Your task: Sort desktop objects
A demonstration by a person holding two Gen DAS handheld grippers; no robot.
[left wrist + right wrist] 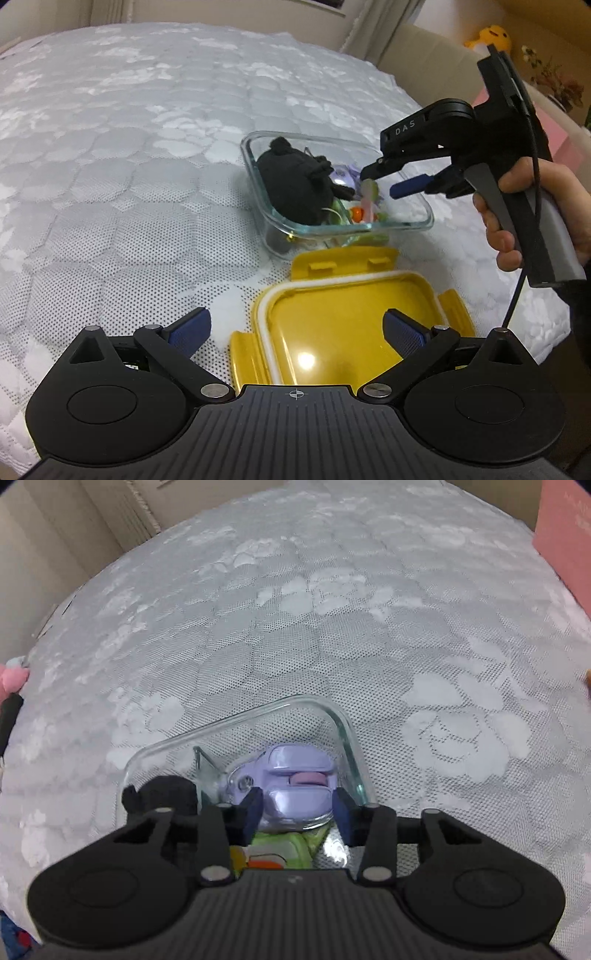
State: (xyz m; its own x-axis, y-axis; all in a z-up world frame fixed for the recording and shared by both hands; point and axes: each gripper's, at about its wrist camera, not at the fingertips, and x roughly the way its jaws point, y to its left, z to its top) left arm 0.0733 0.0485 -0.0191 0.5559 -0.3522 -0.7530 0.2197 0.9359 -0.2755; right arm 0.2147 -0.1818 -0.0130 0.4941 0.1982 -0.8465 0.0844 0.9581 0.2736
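Container contents partly hidden: black plush (291, 184) blocks the left half of the glass container (413, 225) in left wrist view; small green/orange/pink bits (364, 212) under it are too jumbled to ID. Right wrist view cuts off container's near side behind gripper body. Far right bg (yellow toy, pink box) blurry.

Right gripper (382, 181) held by a hand (517, 218), tips over the container's right part; fingers (406, 186) spread partway, nothing pinched. Near tip looks v. close to a pale pink/green piece, contact unclear. In right wrist view the right gripper (297, 808) straddles a lilac toy (295, 771) w/o touching it.

Left gripper (295, 332) spread wide, empty, hovering over yellow lid (332, 314).

Lid lies upside down on the bed cover (129, 184), just near of the container, white seal ring visible. Container open, holds plush, lilac toy, small bits.
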